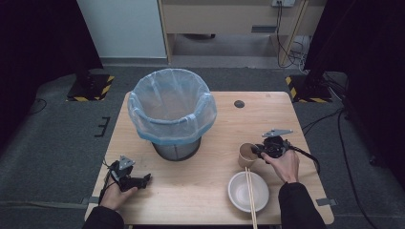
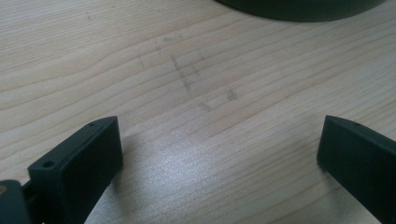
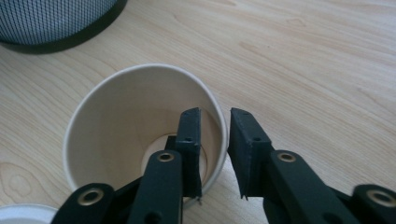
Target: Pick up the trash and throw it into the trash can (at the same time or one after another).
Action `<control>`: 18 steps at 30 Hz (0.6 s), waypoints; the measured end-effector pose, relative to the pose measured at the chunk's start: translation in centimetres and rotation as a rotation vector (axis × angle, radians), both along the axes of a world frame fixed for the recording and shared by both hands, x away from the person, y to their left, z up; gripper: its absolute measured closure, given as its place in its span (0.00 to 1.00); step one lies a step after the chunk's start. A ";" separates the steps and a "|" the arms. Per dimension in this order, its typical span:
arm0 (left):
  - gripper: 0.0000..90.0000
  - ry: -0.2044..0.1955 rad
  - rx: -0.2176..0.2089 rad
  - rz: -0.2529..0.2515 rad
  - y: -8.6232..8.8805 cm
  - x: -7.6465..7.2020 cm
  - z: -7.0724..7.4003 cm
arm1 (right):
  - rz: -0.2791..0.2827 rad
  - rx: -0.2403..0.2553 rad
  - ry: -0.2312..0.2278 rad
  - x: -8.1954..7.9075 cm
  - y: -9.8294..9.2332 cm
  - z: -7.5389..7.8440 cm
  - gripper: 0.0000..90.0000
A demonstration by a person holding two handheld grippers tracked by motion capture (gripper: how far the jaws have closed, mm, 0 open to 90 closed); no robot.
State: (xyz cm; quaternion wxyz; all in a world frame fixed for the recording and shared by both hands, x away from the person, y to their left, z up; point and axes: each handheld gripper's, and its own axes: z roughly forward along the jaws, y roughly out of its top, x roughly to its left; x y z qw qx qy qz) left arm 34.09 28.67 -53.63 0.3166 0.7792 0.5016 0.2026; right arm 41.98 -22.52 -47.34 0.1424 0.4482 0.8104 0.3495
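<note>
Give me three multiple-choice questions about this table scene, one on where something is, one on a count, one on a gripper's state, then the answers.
1. Where do the chopsticks lie?
A. across the bowl
B. inside the bin
C. under the left gripper

2. How many paper cups stand on the table?
A. three
B. one
C. none

3. How does the right gripper stand at the cup?
A. wide open, far off it
B. lying flat on the table beside it
C. one jaw inside, one outside the wall

Answers: 1 A, the high view shows them resting over the bowl's rim. 2 B, a single cup stands beside the bowl. 3 C, the right gripper view shows the jaws astride the rim.
</note>
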 end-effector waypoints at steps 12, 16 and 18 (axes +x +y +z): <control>0.00 0.000 0.000 -0.002 0.0 0.0 0.0 | -0.052 0.070 -0.057 -0.2 -0.8 1.1 0.92; 0.00 0.000 0.000 -0.003 0.0 0.0 0.0 | -0.084 0.127 -0.102 -0.3 -1.5 1.9 0.92; 0.00 0.000 0.000 -0.004 0.0 0.0 0.0 | -0.097 0.134 -0.131 -0.4 -1.7 2.4 0.92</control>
